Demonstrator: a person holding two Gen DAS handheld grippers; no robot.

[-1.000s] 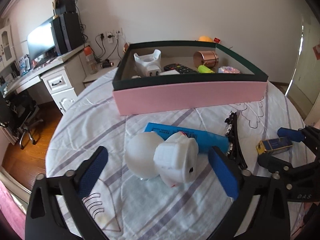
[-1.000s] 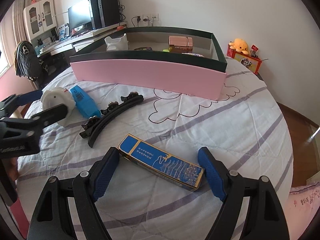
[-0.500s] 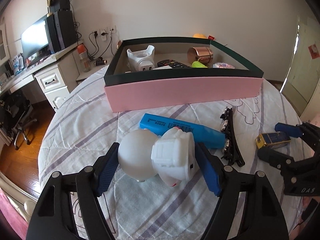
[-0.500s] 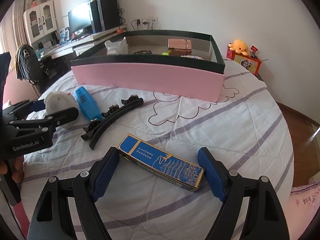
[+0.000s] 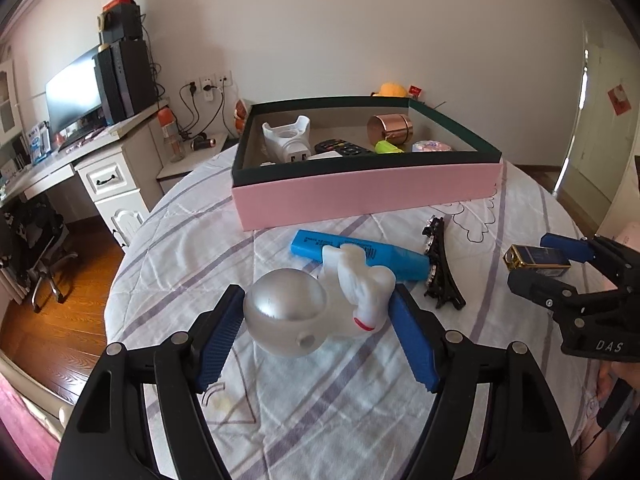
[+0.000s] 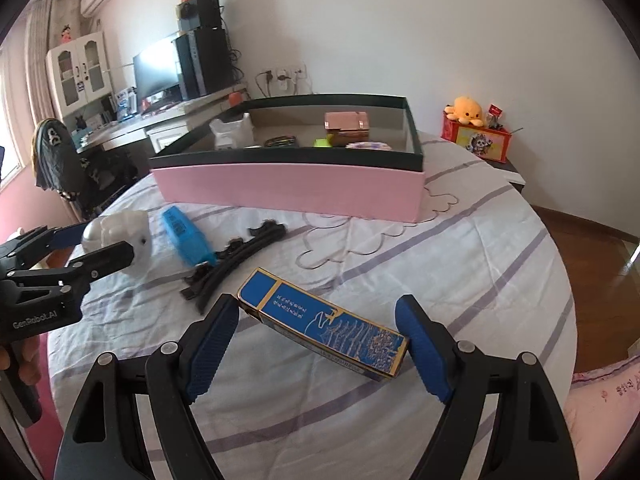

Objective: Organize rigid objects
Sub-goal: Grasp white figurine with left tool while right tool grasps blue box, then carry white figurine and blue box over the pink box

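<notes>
The left gripper [image 5: 316,332] had just been closing, and its blue pads pressed both sides of a white astronaut figurine [image 5: 316,312], lifted slightly off the striped bedsheet [image 5: 320,420]. The right gripper [image 6: 318,340] stood wide open around a blue and gold box [image 6: 320,322], its pads just beside the box ends without pressing. A blue tube [image 5: 360,254] and a black hair clip [image 5: 440,268] lay between them. Farther off sat the pink storage box [image 5: 360,196], holding a copper tin [image 5: 390,130] and a remote control [image 5: 344,148].
</notes>
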